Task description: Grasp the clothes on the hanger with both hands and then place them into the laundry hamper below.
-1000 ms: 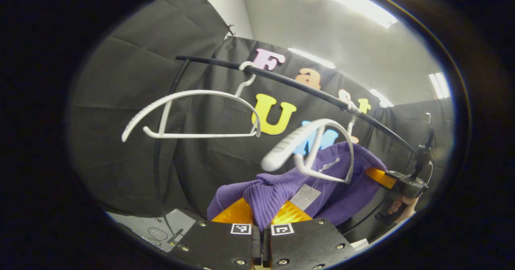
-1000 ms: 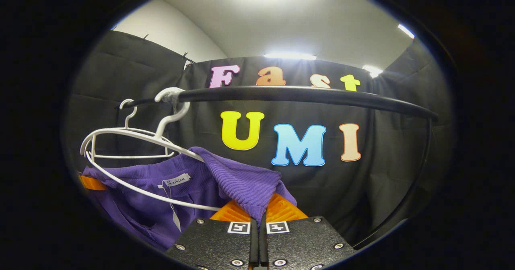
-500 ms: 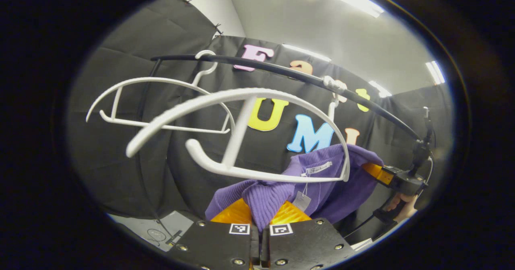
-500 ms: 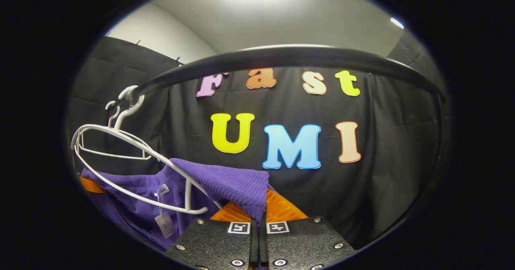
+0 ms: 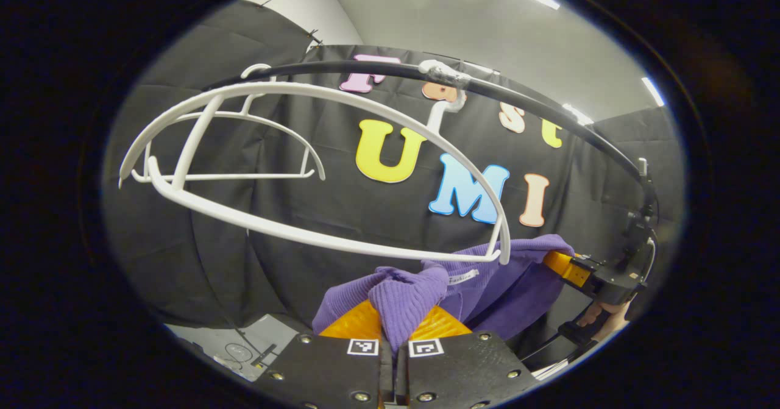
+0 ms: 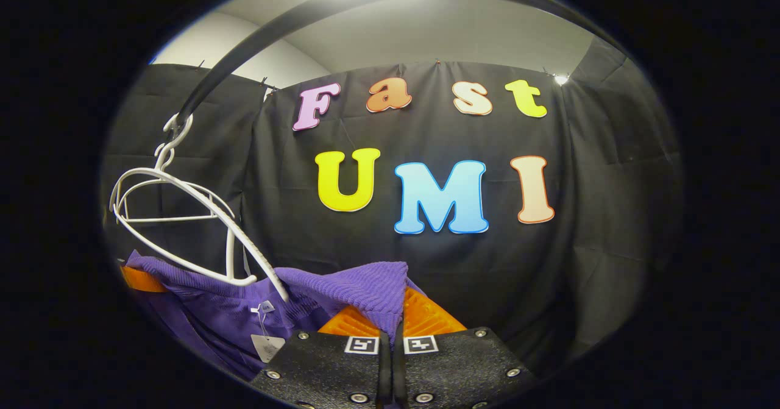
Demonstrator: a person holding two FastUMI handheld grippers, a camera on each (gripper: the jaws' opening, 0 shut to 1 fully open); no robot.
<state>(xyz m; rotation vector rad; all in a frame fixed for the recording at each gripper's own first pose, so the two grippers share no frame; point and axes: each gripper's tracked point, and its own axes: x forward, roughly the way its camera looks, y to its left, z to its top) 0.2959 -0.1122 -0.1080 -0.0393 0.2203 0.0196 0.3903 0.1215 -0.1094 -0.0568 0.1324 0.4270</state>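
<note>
- The left tongs are pressed together on a fold of the purple knit garment, which bunches up just above the fingertips.
- The right tongs pinch another fold of the same garment; in the left gripper view they sit off to the right, a hand gripping the handle.
- The garment hangs slung between both tongs, apparently clear of the white hanger just above it.
- That hanger and a second white hanger hook over the black rail.
- A paper tag dangles from the collar.
</note>
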